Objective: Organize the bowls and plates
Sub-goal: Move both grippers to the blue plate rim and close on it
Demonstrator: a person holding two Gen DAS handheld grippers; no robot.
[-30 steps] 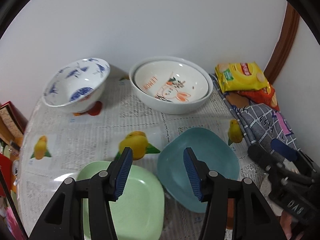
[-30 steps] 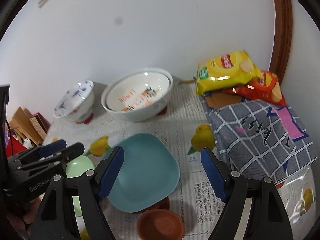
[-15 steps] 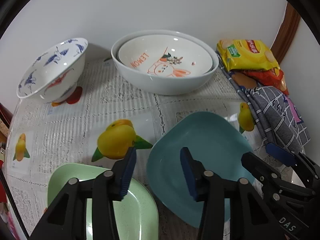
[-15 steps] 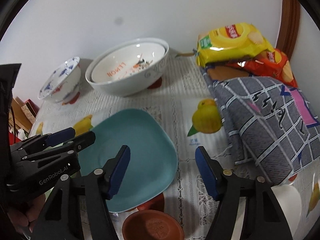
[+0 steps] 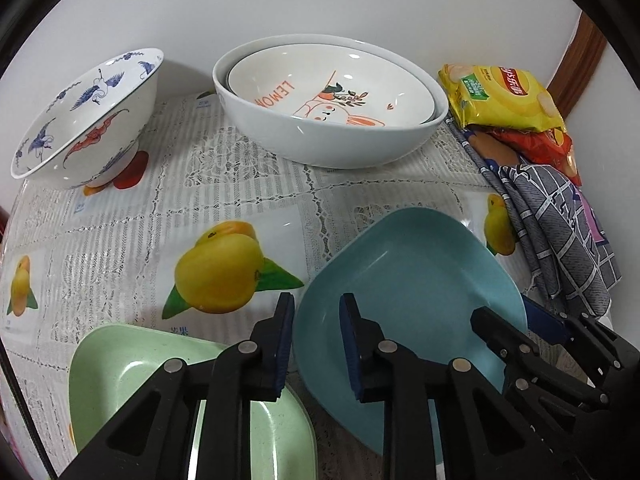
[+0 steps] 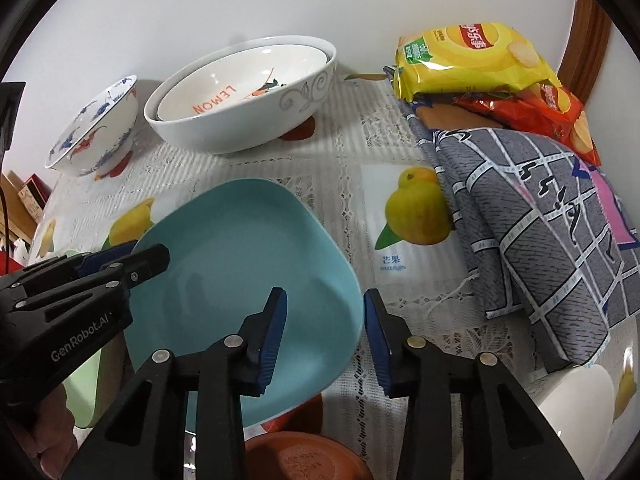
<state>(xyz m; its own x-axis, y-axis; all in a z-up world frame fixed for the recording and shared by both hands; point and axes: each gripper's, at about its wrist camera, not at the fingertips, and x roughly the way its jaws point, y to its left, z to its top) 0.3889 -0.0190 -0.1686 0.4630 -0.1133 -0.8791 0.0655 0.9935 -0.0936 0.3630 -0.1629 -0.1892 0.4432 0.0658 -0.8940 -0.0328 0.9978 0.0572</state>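
On either edge of the blue plate (image 6: 240, 264), just in front of the nested bowls (image 6: 244, 96), the left gripper (image 5: 316, 344) and right gripper (image 6: 325, 330) are closing astride its rim, pads not yet pressing, so the two-handed grasp is under way and next needs a firm pinch before lifting.

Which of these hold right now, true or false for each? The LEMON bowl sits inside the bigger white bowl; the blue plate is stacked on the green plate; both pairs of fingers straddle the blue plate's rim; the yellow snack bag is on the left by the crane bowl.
1. The LEMON bowl sits nested in the bigger white bowl. True.
2. The blue plate is stacked on the green plate. False: they lie side by side on the tablecloth.
3. The left gripper and right gripper each straddle an edge of the blue plate. True: both are closing, pads not yet pressing.
4. The yellow snack bag lies beside the crane bowl. False: it lies on the far right, atop the orange bag.
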